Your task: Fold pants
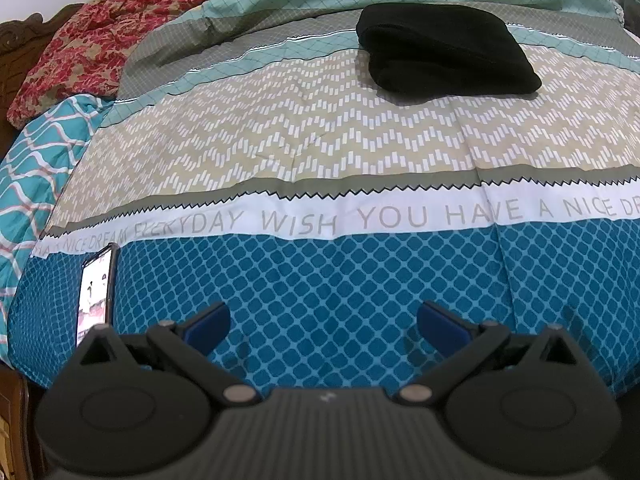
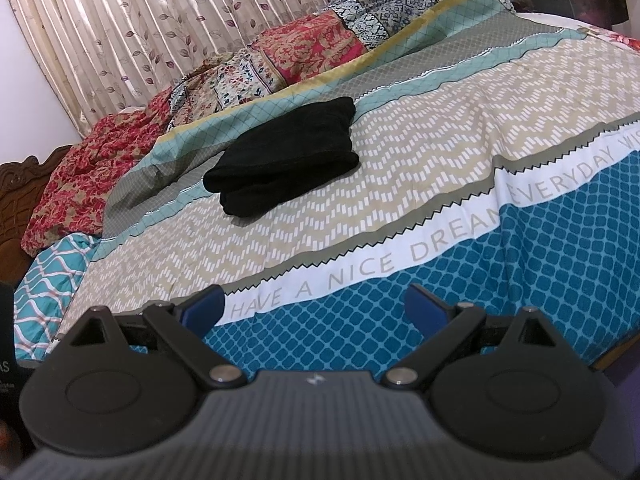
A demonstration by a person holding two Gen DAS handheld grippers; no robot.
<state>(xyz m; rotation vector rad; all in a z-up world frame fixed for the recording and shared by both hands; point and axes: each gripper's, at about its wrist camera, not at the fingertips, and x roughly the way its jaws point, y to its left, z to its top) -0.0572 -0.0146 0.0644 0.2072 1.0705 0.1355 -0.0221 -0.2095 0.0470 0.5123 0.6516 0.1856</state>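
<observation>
The black pants (image 1: 444,54) lie folded into a compact bundle on the far part of the bed, on the beige chevron band; they also show in the right wrist view (image 2: 286,158) at centre left. My left gripper (image 1: 323,320) is open and empty, low over the blue patterned band near the bed's front edge, well short of the pants. My right gripper (image 2: 314,304) is open and empty too, over the same front band, far from the pants.
A patterned bedspread (image 1: 320,152) covers the bed. A lit phone (image 1: 96,292) lies at the front left. A red floral blanket (image 1: 100,44) and patchwork quilt (image 2: 304,60) are heaped at the far side. A curtain (image 2: 140,20) hangs behind.
</observation>
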